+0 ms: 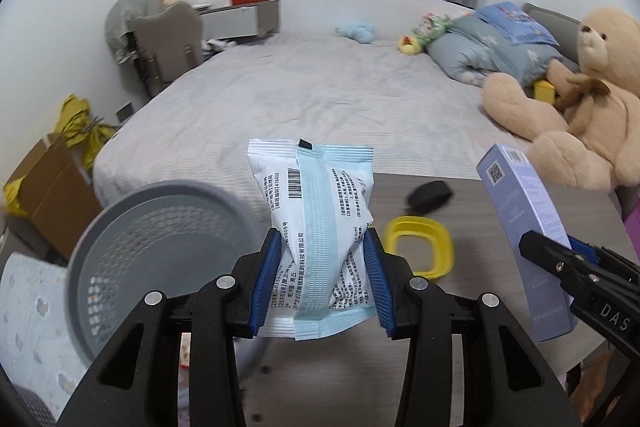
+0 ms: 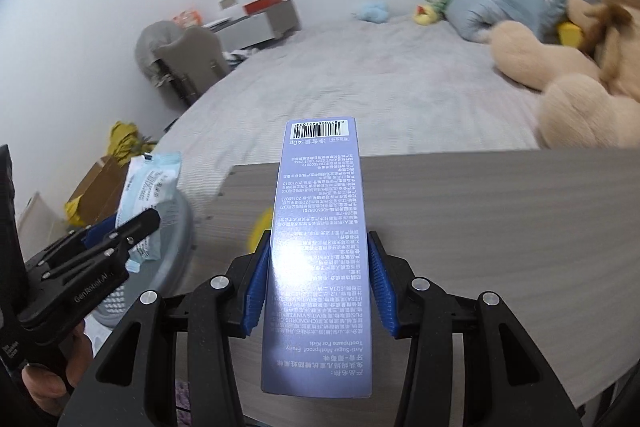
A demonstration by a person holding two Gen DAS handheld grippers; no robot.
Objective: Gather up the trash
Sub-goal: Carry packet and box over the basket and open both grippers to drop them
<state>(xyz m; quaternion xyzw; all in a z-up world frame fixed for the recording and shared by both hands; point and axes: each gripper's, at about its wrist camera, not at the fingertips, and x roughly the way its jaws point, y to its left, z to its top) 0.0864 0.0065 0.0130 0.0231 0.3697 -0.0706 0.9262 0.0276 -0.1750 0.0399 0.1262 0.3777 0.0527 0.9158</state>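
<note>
My left gripper [image 1: 322, 247] is shut on a white and pale blue plastic packet [image 1: 316, 227], held above the left edge of the wooden table [image 1: 472, 195], beside a grey mesh waste basket [image 1: 160, 247]. My right gripper [image 2: 318, 251] is shut on a long lilac toothpaste box [image 2: 320, 247], held over the table [image 2: 500, 227]. The box also shows in the left wrist view [image 1: 528, 239], at the right. The packet [image 2: 150, 195] and left gripper [image 2: 132, 227] show at the left of the right wrist view, over the basket [image 2: 176, 251].
A yellow ring-shaped lid [image 1: 420, 247] and a black object [image 1: 430, 193] lie on the table. Behind is a grey bed [image 1: 320, 87] with a large teddy bear [image 1: 572, 99], a folded quilt and small toys. A cardboard box [image 1: 52, 187] stands on the floor at the left.
</note>
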